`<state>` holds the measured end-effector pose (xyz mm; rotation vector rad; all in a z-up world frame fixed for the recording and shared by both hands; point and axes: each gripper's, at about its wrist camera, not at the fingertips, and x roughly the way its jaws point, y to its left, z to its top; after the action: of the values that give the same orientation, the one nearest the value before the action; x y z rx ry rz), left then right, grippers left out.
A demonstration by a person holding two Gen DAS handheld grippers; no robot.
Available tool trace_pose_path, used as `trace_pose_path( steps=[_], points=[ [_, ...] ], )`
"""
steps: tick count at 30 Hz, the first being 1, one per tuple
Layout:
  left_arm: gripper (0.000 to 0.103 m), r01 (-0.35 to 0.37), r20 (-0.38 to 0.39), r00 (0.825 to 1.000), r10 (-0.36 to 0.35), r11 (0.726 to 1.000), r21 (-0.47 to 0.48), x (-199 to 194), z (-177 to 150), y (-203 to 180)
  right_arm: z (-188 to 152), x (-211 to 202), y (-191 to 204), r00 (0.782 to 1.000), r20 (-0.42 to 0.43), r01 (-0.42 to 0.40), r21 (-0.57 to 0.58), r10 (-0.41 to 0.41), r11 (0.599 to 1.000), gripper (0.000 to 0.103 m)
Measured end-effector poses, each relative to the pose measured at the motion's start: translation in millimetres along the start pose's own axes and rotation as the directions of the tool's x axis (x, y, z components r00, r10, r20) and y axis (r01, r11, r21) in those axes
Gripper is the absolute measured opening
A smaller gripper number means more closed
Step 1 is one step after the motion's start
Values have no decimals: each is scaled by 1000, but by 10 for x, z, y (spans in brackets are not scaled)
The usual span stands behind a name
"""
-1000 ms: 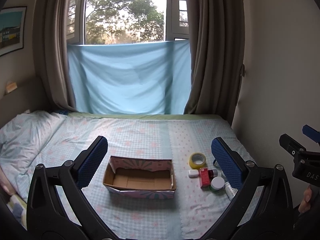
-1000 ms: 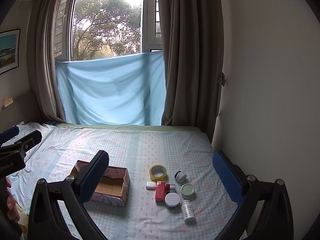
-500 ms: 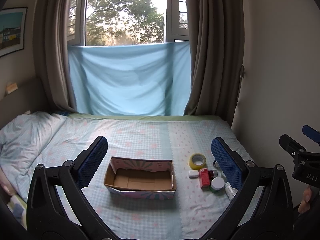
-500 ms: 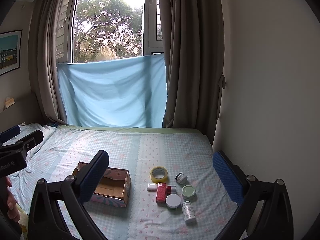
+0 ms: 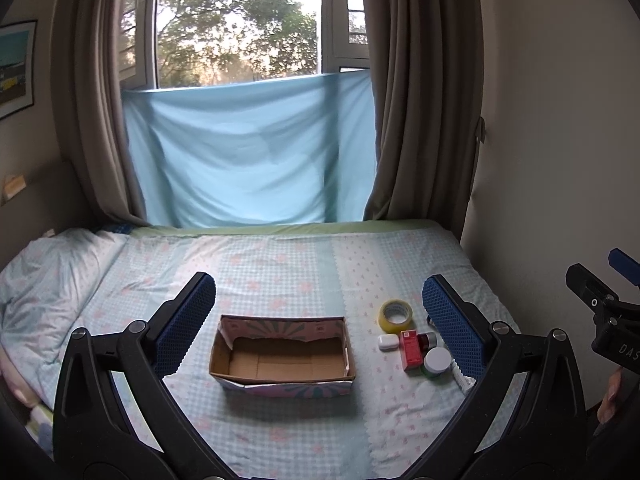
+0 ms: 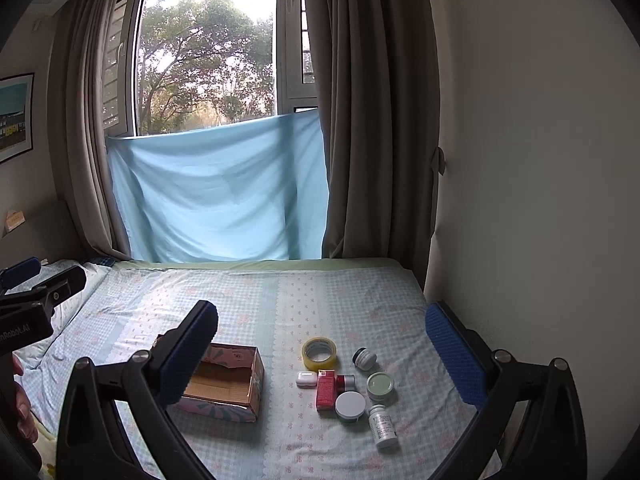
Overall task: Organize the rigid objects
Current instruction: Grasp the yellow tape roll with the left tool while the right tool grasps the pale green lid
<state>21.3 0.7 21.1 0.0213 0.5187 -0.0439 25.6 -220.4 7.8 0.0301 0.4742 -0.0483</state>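
A: Left gripper [image 5: 319, 320] — jaws spread wide, nothing held, above the bed [image 5: 280, 264]. Cardboard box [image 5: 282, 356] sits between its fingers in view.

B: Right of the box: tape roll [image 6: 319, 353], white case [image 6: 306, 379], red carton [image 6: 326, 391], jars, pill bottle [image 6: 383, 426], clustered; contact hard to judge. Right gripper [image 6: 321, 354] likewise spread, holding nothing.

A box [image 5: 282, 356] is sitting on the bed [image 5: 280, 264], ahead between the left tongs' [image 5: 320, 320] fingers. Right of it, ahead of the right tongs [image 6: 322, 344], small items are clustering: a tape roll [image 6: 319, 353] farthest, then an earbud case [image 6: 306, 379], a carton [image 6: 326, 390], jars [image 6: 380, 385] and, nearest, a bottle [image 6: 383, 425].
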Motion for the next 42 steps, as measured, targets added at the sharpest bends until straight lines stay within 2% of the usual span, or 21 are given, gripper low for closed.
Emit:
trace_pose_path(
  steps=[6, 10, 12, 16, 21, 23, 26, 30, 34, 38, 42],
  points=[
    [103, 104, -110, 989, -98, 993, 47, 745, 46, -133, -84, 266, -190, 994, -72, 92, 76, -87, 993, 103],
    [103, 151, -193, 972, -135, 986, 72, 1341, 30, -370, -238, 544, -428, 978, -141, 171, 117, -154, 978, 103],
    [103, 177, -246, 957, -153, 981, 78, 1672, 5, -525, -313, 710, -556, 967, -187, 200, 140, -173, 970, 103],
    [103, 240, -380, 904, -194, 968, 77, 2416, -138, -858, -457, 1128, -813, 944, -274, 242, 193, -185, 951, 103],
    [103, 274, -534, 821, -203, 960, 56, 3421, -512, -1269, -678, 1776, -1020, 899, -396, 299, 235, -189, 925, 103],
    [103, 258, -561, 806, -190, 965, 43, 3766, -668, -1382, -786, 2046, -1081, 882, -432, 310, 234, -187, 922, 103],
    [103, 250, -611, 773, -172, 967, 43, 4255, -893, -1499, -957, 2464, -1197, 851, -497, 321, 240, -168, 916, 103],
    [103, 264, -685, 711, -158, 963, 52, 4779, -1268, -1631, -1191, 2921, -1373, 820, -558, 339, 291, -130, 894, 103],
    [103, 271, -738, 660, -143, 961, 56, 5209, -1628, -1744, -1459, 3382, -1428, 774, -624, 370, 311, -105, 875, 103],
    [103, 277, -765, 633, -118, 957, 82, 5545, -1916, -1871, -1815, 3758, -1436, 716, -690, 412, 296, -106, 861, 103],
    [103, 270, -766, 635, -100, 958, 100, 5760, -2055, -1921, -2160, 4059, -1477, 668, -741, 452, 325, -74, 831, 103]
  ],
)
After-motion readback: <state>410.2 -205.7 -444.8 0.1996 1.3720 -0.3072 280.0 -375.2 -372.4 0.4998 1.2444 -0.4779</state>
